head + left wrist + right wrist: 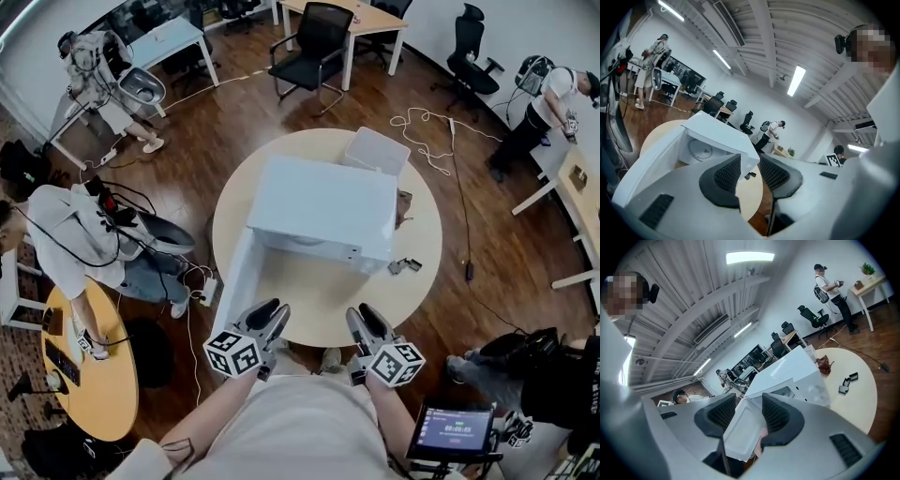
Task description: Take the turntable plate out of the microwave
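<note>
With the left gripper (pixel 269 314) and right gripper (pixel 368 319) both spread-jawed and empty, reach level past the swung-out door (pixel 234 281) into the microwave (pixel 323 211) and pinch the rim of the turntable plate (pixel 701 151) lying inside.

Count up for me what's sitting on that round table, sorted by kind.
Microwave: 1
Turntable plate, inside the microwave: 1
White box: 1
Brown bundle: 1
Small dark pieces: 2
Total: 6
</note>
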The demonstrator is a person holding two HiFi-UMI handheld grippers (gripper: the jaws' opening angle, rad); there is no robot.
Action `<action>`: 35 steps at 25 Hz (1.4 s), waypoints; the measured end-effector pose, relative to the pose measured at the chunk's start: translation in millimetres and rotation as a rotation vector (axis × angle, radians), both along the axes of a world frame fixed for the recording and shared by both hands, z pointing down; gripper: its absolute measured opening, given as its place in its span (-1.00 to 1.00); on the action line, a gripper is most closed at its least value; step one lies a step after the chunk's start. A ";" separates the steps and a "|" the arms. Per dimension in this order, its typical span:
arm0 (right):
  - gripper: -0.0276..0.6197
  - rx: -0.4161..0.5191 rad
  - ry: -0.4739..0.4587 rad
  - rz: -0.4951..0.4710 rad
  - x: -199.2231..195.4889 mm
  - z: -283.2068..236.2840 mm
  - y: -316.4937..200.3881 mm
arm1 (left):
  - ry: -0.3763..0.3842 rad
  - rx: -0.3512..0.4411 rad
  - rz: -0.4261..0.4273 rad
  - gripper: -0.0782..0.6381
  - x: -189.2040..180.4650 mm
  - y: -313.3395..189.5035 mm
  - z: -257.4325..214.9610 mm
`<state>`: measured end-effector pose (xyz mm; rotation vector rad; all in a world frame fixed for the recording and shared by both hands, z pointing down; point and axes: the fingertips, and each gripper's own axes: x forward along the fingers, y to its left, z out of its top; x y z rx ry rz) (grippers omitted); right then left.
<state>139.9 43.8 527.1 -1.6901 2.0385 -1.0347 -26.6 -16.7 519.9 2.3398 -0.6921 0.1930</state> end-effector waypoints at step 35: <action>-0.35 -0.148 0.068 0.267 -31.9 59.9 -100.1 | -0.164 -0.051 0.386 -0.41 7.0 -72.9 60.5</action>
